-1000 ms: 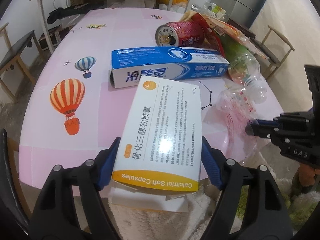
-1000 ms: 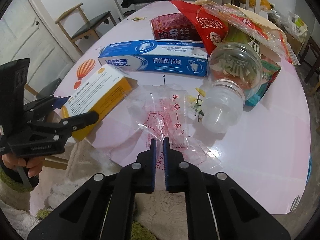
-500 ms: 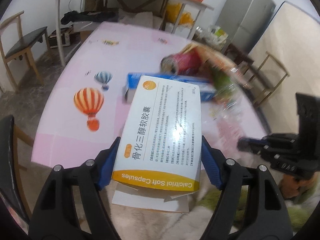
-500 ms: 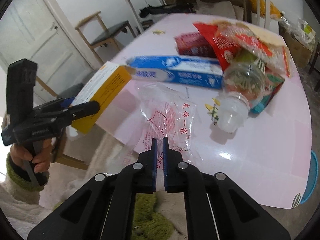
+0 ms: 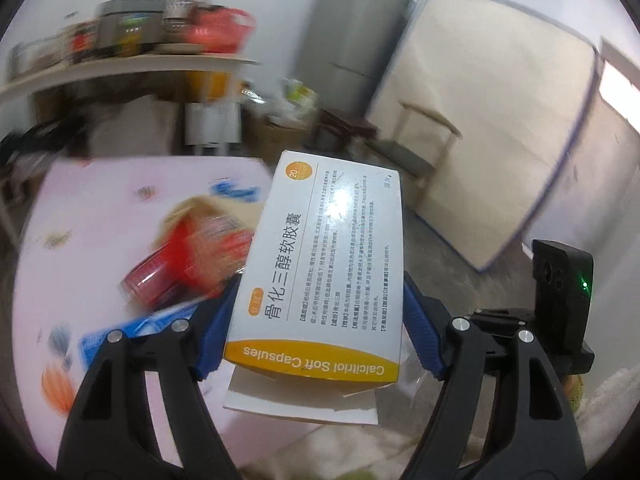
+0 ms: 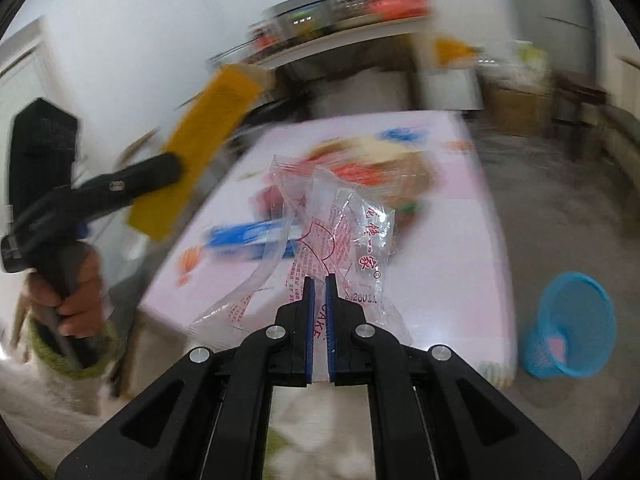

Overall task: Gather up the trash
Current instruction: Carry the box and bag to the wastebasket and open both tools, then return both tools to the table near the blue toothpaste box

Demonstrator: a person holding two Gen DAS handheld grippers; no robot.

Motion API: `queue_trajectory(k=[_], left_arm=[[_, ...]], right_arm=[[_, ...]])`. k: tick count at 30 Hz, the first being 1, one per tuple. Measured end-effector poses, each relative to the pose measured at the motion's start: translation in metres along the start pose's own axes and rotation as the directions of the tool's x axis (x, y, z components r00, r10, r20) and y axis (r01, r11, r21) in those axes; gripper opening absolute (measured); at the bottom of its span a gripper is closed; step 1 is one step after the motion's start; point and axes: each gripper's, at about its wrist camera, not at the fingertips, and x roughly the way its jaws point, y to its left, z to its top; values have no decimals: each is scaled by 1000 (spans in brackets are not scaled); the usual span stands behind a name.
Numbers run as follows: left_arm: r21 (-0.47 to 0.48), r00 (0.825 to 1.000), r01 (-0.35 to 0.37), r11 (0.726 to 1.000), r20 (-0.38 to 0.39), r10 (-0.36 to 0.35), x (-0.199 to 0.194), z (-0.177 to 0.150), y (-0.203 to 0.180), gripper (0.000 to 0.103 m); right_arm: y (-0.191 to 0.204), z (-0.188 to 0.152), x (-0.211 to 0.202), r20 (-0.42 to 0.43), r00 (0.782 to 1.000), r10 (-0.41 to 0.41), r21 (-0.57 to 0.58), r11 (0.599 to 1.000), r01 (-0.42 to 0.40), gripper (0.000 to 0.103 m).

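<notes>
My left gripper [image 5: 316, 320] is shut on a white and yellow capsule box [image 5: 328, 264], lifted above the pink table [image 5: 92, 208]; its blue pads press both long sides. The same box [image 6: 208, 148] shows at the left of the right wrist view, held high in the left gripper [image 6: 152, 176]. My right gripper [image 6: 319, 284] is shut on a clear plastic wrapper with red print [image 6: 340, 232], which hangs crumpled above the table. Blurred on the table lie a blue toothpaste box [image 6: 248, 236], a red can [image 5: 156, 276] and snack bags [image 6: 372, 168].
A blue mesh waste basket [image 6: 572, 320] stands on the floor right of the table [image 6: 452, 264]. Behind are a cluttered shelf [image 5: 132, 64], a grey fridge [image 5: 356, 52], a leaning mattress [image 5: 492, 152] and a wooden chair [image 5: 420, 140]. A hand [image 6: 76, 296] grips the left tool.
Both grippers have risen and swung away from the table with their loads. The wrapper has come off the tabletop. The view now takes in the room and the blue basket.
</notes>
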Motion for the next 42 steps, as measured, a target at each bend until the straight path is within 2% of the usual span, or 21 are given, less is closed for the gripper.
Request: queue_trajectory(k=[3, 5, 7, 11, 12, 13, 15, 17, 19, 20, 22, 23, 24, 25, 27, 29, 31, 32, 36, 40, 42], left_arm=[[22, 993, 64, 998, -96, -62, 48, 28, -27, 72], [11, 974, 133, 991, -186, -128, 94, 47, -47, 72], [31, 956, 150, 988, -259, -137, 142, 61, -73, 72], [47, 888, 162, 986, -443, -125, 247, 68, -129, 72], [37, 857, 161, 986, -501, -121, 279, 63, -143, 72], [30, 837, 157, 987, -535, -117, 300, 60, -150, 72], [10, 781, 134, 991, -616, -99, 351, 45, -166, 72], [7, 746, 108, 994, -661, -76, 389, 33, -175, 72], [-5, 723, 84, 996, -688, -64, 421, 24, -182, 72], [-6, 717, 72, 997, -695, -55, 436, 22, -186, 72], [-22, 718, 75, 997, -693, -69, 458, 25, -192, 73], [-35, 721, 87, 996, -688, -87, 471, 28, -196, 77], [-52, 721, 101, 994, -685, -109, 483, 31, -200, 85], [-67, 724, 105, 992, -679, -122, 488, 33, -203, 86], [-111, 726, 109, 988, -670, -156, 497, 36, -206, 86], [-176, 719, 127, 976, -662, -213, 500, 36, -205, 86], [-190, 716, 151, 970, -655, -240, 495, 32, -211, 86], [-179, 721, 163, 970, -650, -241, 490, 33, -211, 86], [-145, 736, 207, 968, -628, -252, 463, 36, -211, 86], [-124, 768, 268, 956, -572, -289, 415, 52, -210, 86], [-93, 790, 301, 949, -533, -303, 381, 63, -209, 86]], right_arm=[[-68, -7, -19, 31, 986, -163, 160, 975, 156, 5], [-110, -14, -25, 24, 972, -234, 265, 939, 219, 5], [-159, -26, -29, 2, 963, -269, 387, 889, 247, 5], [-237, -53, -17, -46, 969, -243, 567, 792, 226, 5], [-258, -61, -10, -63, 970, -234, 605, 764, 224, 5], [-271, -67, 0, -76, 972, -223, 636, 740, 220, 5], [-297, -77, 17, -90, 976, -198, 685, 699, 205, 5], [-320, -83, 30, -110, 975, -191, 715, 666, 211, 5], [-341, -86, 46, -136, 971, -195, 738, 634, 231, 5], [-352, -86, 54, -143, 970, -197, 743, 626, 237, 5], [-374, -84, 67, -156, 965, -209, 756, 603, 253, 9], [-387, -83, 76, -160, 964, -214, 762, 594, 259, 9], [-400, -81, 87, -167, 963, -214, 764, 589, 263, 13], [-413, -82, 94, -178, 960, -216, 768, 580, 273, 28], [-438, -88, 113, -236, 942, -238, 764, 554, 331, 39], [-451, -94, 123, -268, 929, -256, 760, 537, 367, 39], [-459, -104, 124, -281, 925, -256, 768, 518, 377, 39], [-458, -107, 122, -274, 927, -254, 773, 515, 370, 39], [-448, -116, 110, -256, 926, -278, 760, 533, 371, 39], [-429, -115, 91, -239, 923, -302, 736, 563, 374, 39], [-418, -110, 80, -217, 927, -308, 726, 584, 364, 40]])
